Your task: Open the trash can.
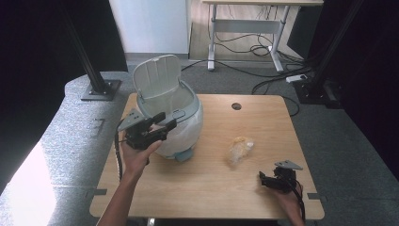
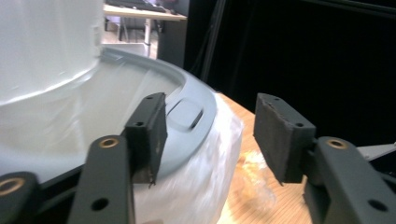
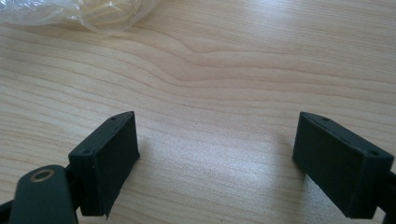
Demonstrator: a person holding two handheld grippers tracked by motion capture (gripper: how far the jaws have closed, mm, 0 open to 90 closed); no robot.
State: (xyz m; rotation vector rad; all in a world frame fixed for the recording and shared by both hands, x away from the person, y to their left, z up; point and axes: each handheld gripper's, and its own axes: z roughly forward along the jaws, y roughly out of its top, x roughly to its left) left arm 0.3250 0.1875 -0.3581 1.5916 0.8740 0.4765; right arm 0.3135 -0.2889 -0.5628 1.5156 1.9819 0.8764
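A crumpled clear bag (image 1: 240,149) lies mid-frame on the surface (image 1: 207,188), right of the open bin (image 1: 167,117). It looks light, soft and slippery; pinch a fold. Left tongs (image 1: 162,123) gape empty at the bin's rim; right tongs (image 1: 261,178) rest wide open, empty, lower right.

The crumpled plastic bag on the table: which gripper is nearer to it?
Right. The right gripper sits just in front of the crumpled plastic bag; the left gripper is farther off, at the bin's rim.

The left gripper (image 1: 165,122) is raised with its jaws spread apart, forearm reaching in from below, while the right gripper (image 1: 262,178) sits low, jaws likewise wide apart.
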